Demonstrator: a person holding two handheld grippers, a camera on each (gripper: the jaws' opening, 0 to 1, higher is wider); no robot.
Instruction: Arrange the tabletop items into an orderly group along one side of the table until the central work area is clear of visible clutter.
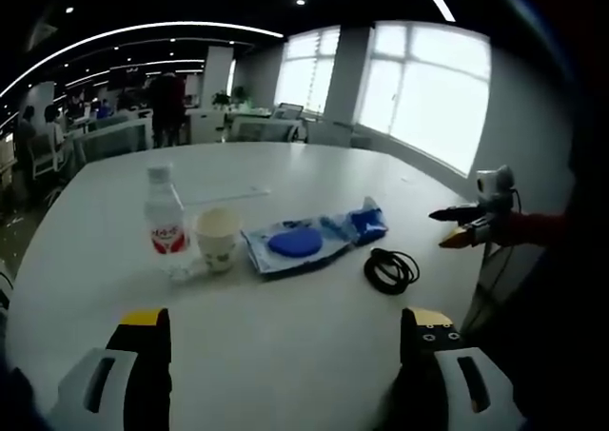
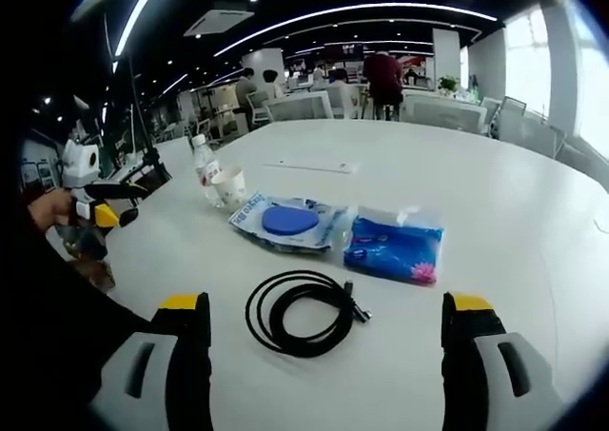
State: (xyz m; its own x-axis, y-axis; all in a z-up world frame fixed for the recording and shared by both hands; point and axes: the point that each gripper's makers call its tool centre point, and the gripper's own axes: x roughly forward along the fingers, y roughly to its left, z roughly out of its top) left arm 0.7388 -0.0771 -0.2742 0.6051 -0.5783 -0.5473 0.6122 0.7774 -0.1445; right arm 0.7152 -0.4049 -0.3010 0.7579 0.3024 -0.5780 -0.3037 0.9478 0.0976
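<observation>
Large white round-edged table (image 1: 314,336), smooth, matte, lit by tall bright windows (image 1: 419,98) beyond its far edge. Open-plan office behind: dark ceiling with curved light strips (image 2: 362,10), white desks, chairs, people standing far off.

Left gripper view, left to right, placed against the white paper cup (image 1: 217,238): clear plastic water bottle with red label (image 1: 164,217) just beside cup's left, upright. Cup upright. To cup's right, clear plastic bag holding a blue round disc (image 1: 295,244), lying flat. Further right, blue tissue packet (image 1: 367,222) touching bag's end. Coiled black cable (image 1: 390,270) right of cup, nearer the camera, apart from bag. A flat white strip (image 1: 224,195) lies behind cup.

Left gripper (image 1: 285,331): jaws spread wide, nothing between them, above bare table.

Right gripper (image 2: 324,322): jaws spread wide, holding nothing; cable (image 2: 303,312) lies on table ahead, between them.
</observation>
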